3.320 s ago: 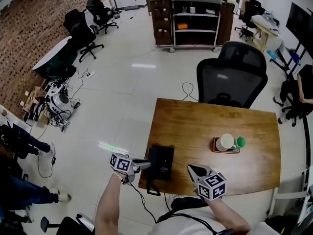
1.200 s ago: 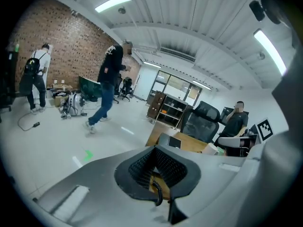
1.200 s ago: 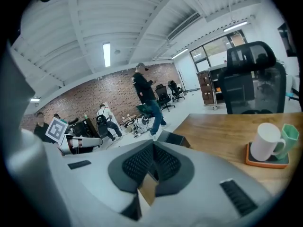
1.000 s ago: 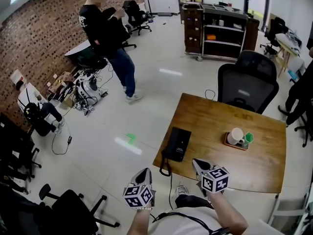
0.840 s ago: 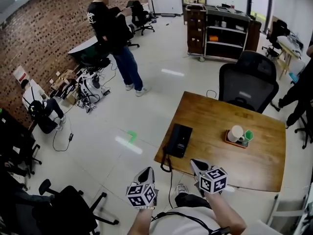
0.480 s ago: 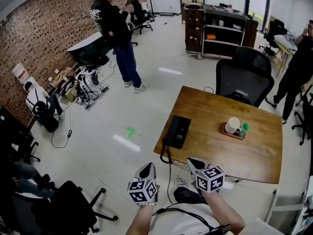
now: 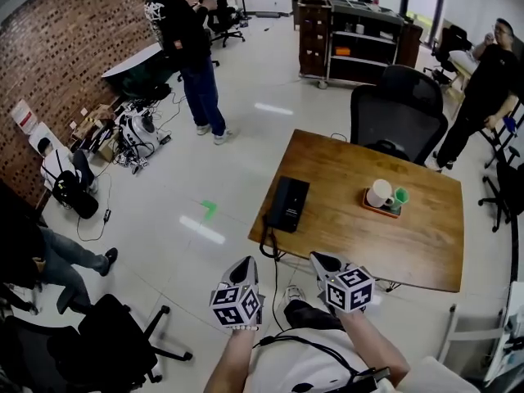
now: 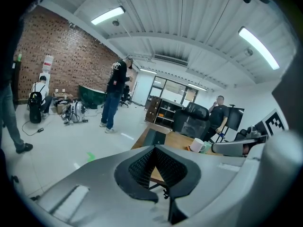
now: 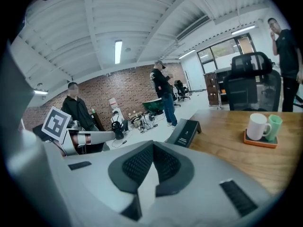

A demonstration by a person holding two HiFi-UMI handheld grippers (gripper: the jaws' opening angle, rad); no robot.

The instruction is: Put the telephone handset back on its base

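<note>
Grey hand-held left gripper, topped by its marker cube, is held low in front of the person, over the floor just off the table's near left corner. Its jaws are pressed fully together with nothing between them. The matching right gripper is just beside it, tip at the table's near edge, jaws likewise closed and empty.

A red brick wall runs down the left of the office. The rectangular brown wooden table fills the middle right. A dark open-shelved cart stands at the back, and a black mesh-backed office chair is drawn up at the table's far side. A person in a black T-shirt and blue jeans stands on the pale floor near the wall.

The black slab-shaped telephone lies at the table's left edge, well apart from both grippers. Its black cord hangs off the near left corner. From this height the handset cannot be told from the base.

A small orange tray farther right on the tabletop holds a white mug, with a green cup just beside it.
</note>
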